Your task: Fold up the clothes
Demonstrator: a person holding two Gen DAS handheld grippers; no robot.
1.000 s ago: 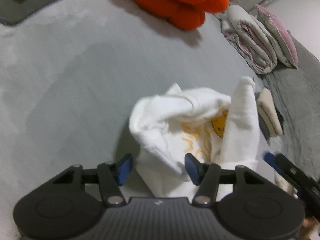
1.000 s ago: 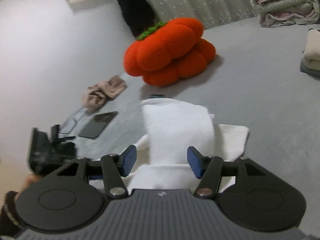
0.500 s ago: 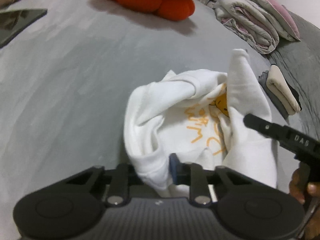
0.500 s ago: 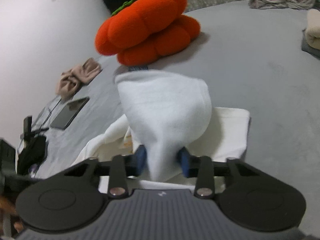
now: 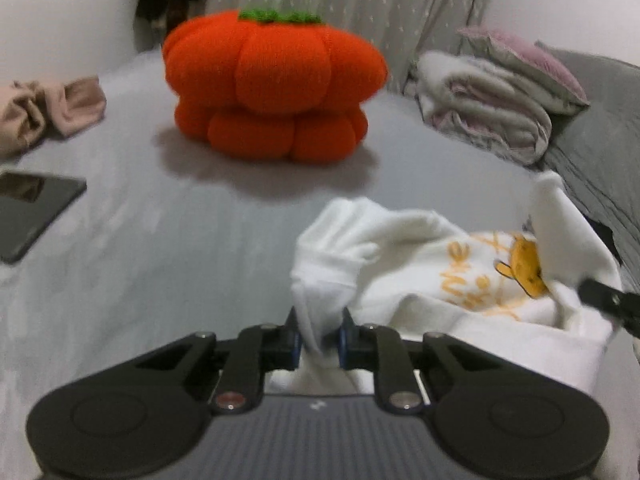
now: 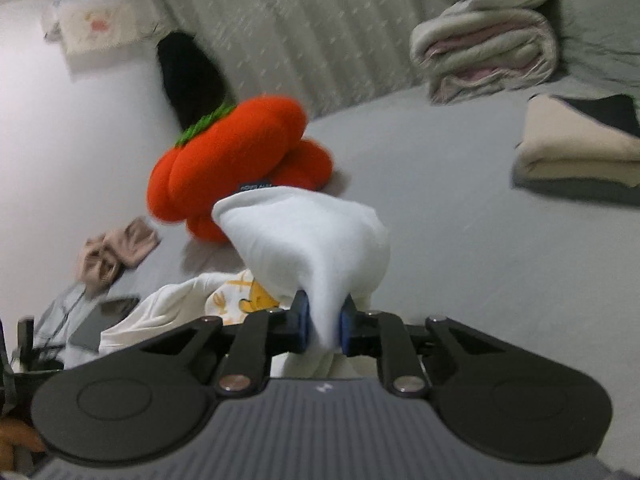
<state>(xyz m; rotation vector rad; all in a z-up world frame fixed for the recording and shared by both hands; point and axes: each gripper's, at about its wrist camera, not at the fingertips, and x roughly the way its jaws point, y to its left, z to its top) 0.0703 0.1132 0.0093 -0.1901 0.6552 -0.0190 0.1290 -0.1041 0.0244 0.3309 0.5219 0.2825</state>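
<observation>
At the lower centre of the left wrist view, the left hand-held gripper (image 5: pixel 319 338) is clamped on a bunched fold of the white garment (image 5: pixel 404 280), which lies crumpled on the grey bed (image 5: pixel 180 248) toward the lower right, its orange print facing up. In the right wrist view, the right hand-held gripper (image 6: pixel 323 328) pinches another part of the same garment, the cloth rising in a cone above its blue pads (image 6: pixel 303 320). An orange pumpkin cushion (image 5: pixel 272 88) sits behind, in the upper centre. A dark phone (image 5: pixel 32 208) lies at the left edge, and folded bedding (image 5: pixel 492 100) is stacked at the upper right.
</observation>
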